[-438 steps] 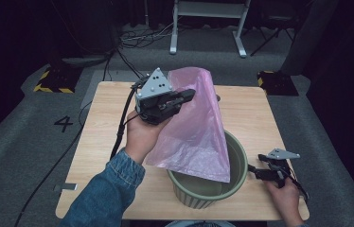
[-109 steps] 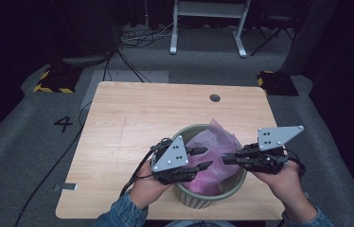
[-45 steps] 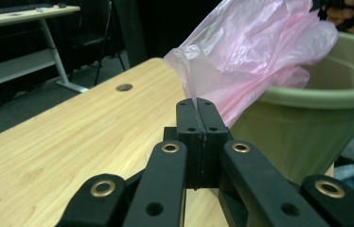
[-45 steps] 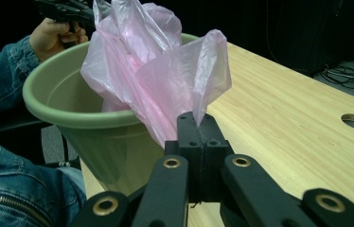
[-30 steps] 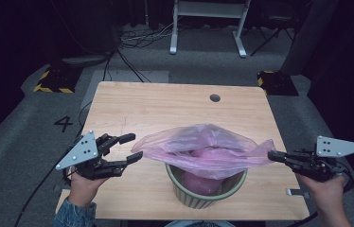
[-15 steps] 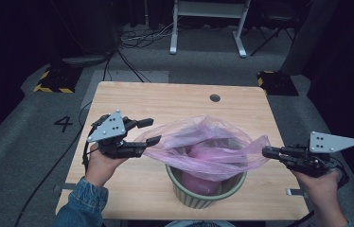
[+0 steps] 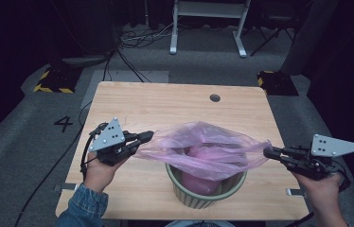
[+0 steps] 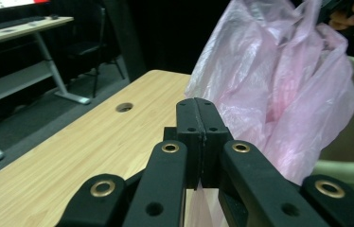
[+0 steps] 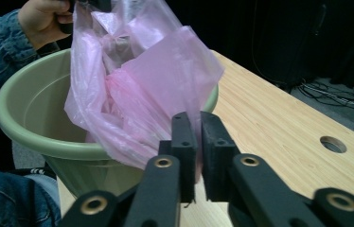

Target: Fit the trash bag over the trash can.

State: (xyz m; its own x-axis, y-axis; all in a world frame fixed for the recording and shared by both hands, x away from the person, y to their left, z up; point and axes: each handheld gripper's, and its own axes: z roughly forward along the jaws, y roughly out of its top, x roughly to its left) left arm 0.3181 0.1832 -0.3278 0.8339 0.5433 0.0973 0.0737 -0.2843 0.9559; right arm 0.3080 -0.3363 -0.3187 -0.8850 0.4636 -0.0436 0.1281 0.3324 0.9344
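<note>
Left gripper (image 7: 146, 137) at nine o'clock, jaws just closed, clenching bag (image 7: 208, 149) edge, right gripper (image 7: 269, 152) at three o'clock clamped on opposite edge, above bin (image 7: 207, 195).

Dim room, grey carpet floor (image 7: 33, 156)

The pink bag (image 7: 208, 151) drapes over the green bucket (image 7: 206, 189), hiding most of its inside and far rim. The bucket's right side runs off the left gripper view's edge — and whatever lies inside the bag cannot be told.

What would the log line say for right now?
left gripper: just closed, shut on pink bag | right gripper: shut on pink bag | green bin: under bag
</note>
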